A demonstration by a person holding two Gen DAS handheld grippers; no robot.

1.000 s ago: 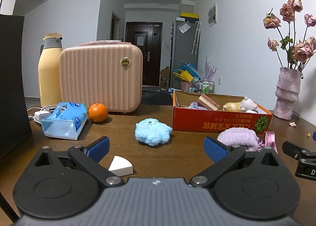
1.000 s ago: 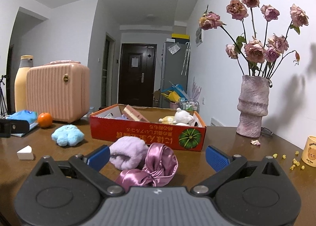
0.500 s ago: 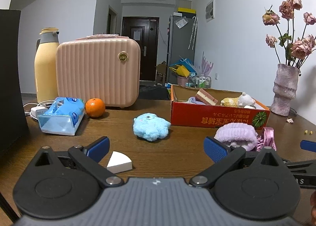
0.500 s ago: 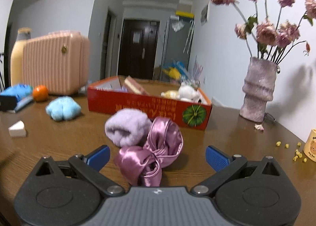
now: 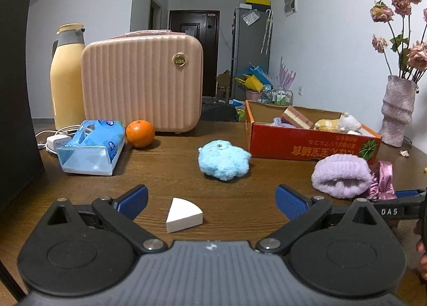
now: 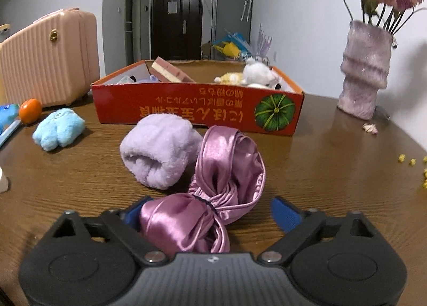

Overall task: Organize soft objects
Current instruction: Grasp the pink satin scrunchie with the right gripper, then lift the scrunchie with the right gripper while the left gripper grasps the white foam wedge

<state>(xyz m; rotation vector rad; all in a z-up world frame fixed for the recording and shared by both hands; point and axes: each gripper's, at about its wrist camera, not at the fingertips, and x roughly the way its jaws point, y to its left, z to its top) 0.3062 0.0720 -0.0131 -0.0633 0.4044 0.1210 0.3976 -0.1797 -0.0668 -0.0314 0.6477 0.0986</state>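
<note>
A pink satin scrunchie (image 6: 213, 193) lies on the wooden table between the wide-open fingers of my right gripper (image 6: 210, 212), its near end by the left finger. A lilac fluffy roll (image 6: 160, 151) touches it on the left; both show in the left wrist view (image 5: 341, 175). A blue plush toy (image 5: 224, 159) lies mid-table. A white wedge sponge (image 5: 182, 215) sits between the open fingers of my left gripper (image 5: 212, 200). The red cardboard box (image 6: 186, 108) behind holds several soft toys.
A pink ribbed case (image 5: 141, 84), a yellow thermos (image 5: 66, 76), a tissue pack (image 5: 90, 145) and an orange (image 5: 140, 133) stand at the left. A vase of dried roses (image 6: 365, 65) stands at the right. Yellow crumbs (image 6: 411, 161) lie on the table's right side.
My right gripper has lowered and moved forward until the scrunchie lies between its fingers. My left gripper has tilted down and edged toward the white sponge.
</note>
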